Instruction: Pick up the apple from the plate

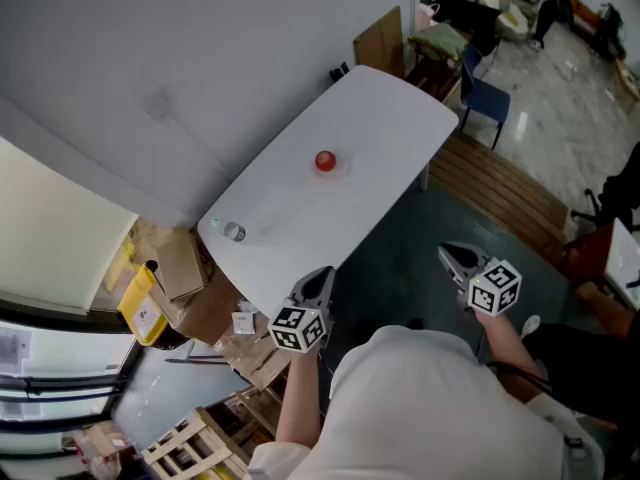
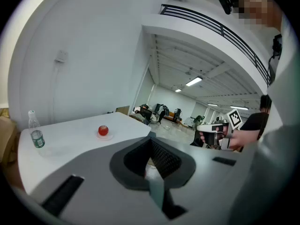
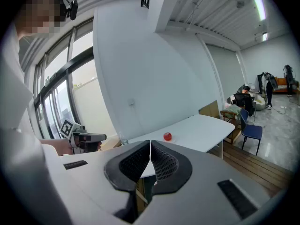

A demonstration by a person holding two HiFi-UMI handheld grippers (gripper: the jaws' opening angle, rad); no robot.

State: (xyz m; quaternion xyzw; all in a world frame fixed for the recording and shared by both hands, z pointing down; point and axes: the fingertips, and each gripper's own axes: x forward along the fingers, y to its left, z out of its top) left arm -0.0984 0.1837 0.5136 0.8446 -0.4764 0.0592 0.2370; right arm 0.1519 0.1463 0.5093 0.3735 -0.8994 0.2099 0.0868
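Observation:
A red apple [image 1: 325, 160] rests on a small clear plate [image 1: 340, 169] in the middle of the long white table [image 1: 390, 118]. The apple [image 2: 103, 130] shows small and far off in the left gripper view, and the apple [image 3: 167, 136] is likewise distant in the right gripper view. My left gripper [image 1: 322, 278] hovers at the table's near edge, jaws together, empty. My right gripper [image 1: 452, 256] hangs over the floor to the right of the table, also shut with nothing in it. Both are well short of the apple.
A clear water bottle [image 1: 233, 232] stands at the table's near left corner. Cardboard boxes [image 1: 180, 268] and a yellow bin [image 1: 140, 308] crowd the floor to the left. A blue chair [image 1: 484, 96] and a wooden platform [image 1: 500, 188] lie beyond the table's far right side.

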